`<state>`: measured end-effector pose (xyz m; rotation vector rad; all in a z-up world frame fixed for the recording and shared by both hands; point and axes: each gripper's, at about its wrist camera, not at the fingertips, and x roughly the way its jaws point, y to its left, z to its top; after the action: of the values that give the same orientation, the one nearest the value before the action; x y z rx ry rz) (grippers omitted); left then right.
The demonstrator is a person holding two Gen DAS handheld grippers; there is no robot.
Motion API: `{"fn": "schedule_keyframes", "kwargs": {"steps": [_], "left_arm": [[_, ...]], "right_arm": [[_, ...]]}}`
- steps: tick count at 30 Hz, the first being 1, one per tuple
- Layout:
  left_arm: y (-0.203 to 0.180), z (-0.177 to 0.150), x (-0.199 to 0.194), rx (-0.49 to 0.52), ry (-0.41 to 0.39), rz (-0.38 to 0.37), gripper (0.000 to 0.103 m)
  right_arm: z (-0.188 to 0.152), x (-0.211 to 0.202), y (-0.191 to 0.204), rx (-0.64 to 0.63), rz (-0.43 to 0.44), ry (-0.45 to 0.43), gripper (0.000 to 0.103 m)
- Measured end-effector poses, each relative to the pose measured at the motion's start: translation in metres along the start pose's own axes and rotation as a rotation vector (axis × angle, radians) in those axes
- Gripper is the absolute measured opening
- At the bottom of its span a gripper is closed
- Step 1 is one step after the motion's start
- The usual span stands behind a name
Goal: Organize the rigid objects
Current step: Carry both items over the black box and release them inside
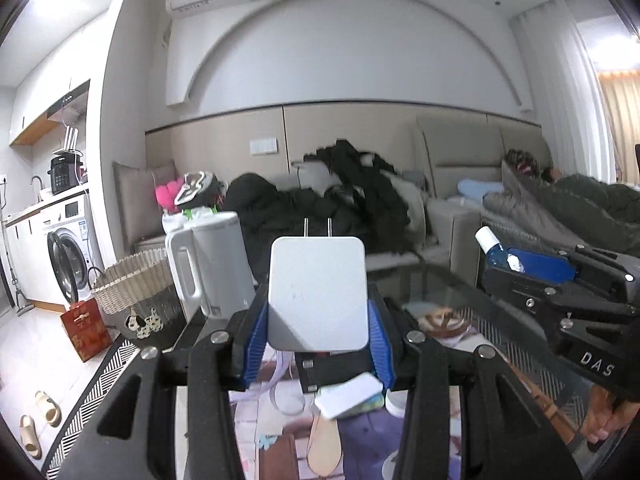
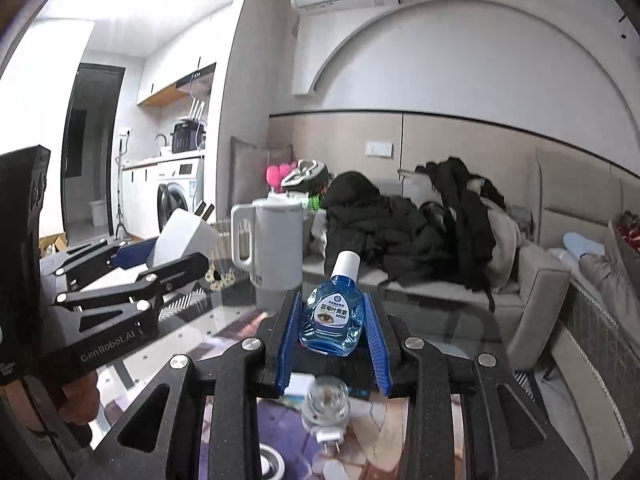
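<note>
The glass surface (image 2: 420,320) fills the lower frame. The left gripper (image 1: 318,312) is held level, jaws clamped on a white plug adapter (image 1: 318,292) at frame centre, prongs pointing up. The right gripper (image 2: 331,320), also level, grips a blue eye-drop bottle (image 2: 332,316) upright, centre frame. Only the right wrist view shows a small clear plug-in light (image 2: 325,408) lying below the jaws, bottom centre.

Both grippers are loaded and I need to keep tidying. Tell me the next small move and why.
Probably lower one item to a free patch of the glass table and release it. The left gripper is shut on the white charger, the right gripper on the blue eye-drop bottle, both lifted above the table, so neither can pick anything else up.
</note>
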<state>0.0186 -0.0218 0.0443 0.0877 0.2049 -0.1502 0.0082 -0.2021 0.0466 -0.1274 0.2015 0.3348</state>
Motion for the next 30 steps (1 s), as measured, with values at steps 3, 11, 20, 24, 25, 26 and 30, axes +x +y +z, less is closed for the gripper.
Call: {"fn": "schedule_keyframes", "kwargs": {"steps": [3,11,20,24,25,26,30], "left_arm": [[0.007,0.006,0.003,-0.018,-0.012,0.005,0.043],[0.015,0.024,0.037,-0.041,-0.039,0.026,0.043],[0.015,0.029,0.098,-0.032,-0.002,0.040,0.043],[0.015,0.025,0.125,-0.025,0.026,0.050,0.043],[0.015,0.024,0.130,-0.030,0.039,0.047,0.043],[0.017,0.022,0.138,-0.045,0.055,0.040,0.043],[0.022,0.007,0.172,-0.084,0.158,0.027,0.043]], "right_arm": [[0.009,0.004,0.000,0.012,-0.004,-0.013,0.032],[0.026,0.052,-0.006,0.023,-0.048,-0.022,0.032],[0.033,0.129,-0.014,-0.001,-0.100,0.015,0.032],[0.028,0.164,-0.019,-0.004,-0.114,0.058,0.032],[0.024,0.177,-0.021,-0.001,-0.105,0.091,0.032],[0.022,0.185,-0.022,0.002,-0.108,0.109,0.032],[0.008,0.216,-0.033,0.032,-0.123,0.176,0.032]]}}
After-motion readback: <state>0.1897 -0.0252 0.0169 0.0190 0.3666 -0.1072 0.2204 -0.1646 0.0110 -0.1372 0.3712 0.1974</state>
